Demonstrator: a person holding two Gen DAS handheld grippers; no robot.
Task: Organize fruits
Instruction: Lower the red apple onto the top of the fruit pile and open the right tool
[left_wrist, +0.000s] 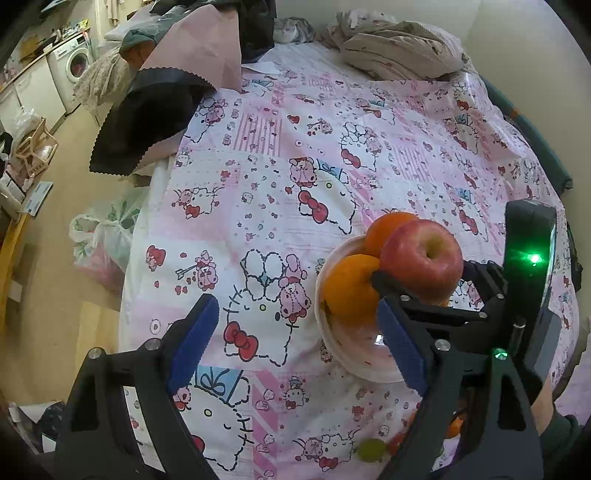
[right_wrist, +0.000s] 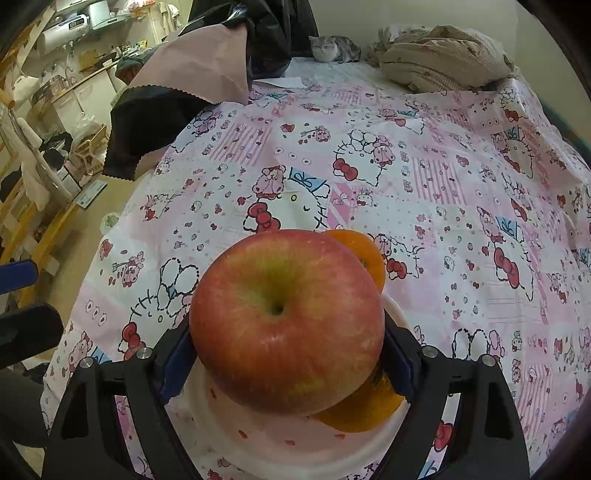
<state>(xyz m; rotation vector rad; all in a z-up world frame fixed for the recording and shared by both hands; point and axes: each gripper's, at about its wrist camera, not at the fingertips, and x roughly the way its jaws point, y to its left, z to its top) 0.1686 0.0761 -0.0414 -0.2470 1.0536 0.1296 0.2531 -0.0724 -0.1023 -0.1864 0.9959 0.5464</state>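
Note:
A red apple (right_wrist: 286, 319) is held between the blue pads of my right gripper (right_wrist: 288, 354), just above a white plate (right_wrist: 258, 439) that holds two oranges (right_wrist: 364, 254). In the left wrist view the apple (left_wrist: 423, 254) sits over the two oranges (left_wrist: 347, 288) on the plate (left_wrist: 354, 365), with the right gripper (left_wrist: 417, 280) closed around it. My left gripper (left_wrist: 295, 347) is open and empty, low over the patterned sheet, left of the plate. A small green fruit (left_wrist: 371, 448) lies near the front edge.
The bed is covered by a pink cartoon-print sheet (left_wrist: 295, 155). Dark and pink cloths (left_wrist: 162, 103) hang at the back left, crumpled beige bedding (right_wrist: 443, 55) at the back right. A grey cat (right_wrist: 334, 48) sits at the far edge. A plastic bag (left_wrist: 103, 236) lies on the floor to the left.

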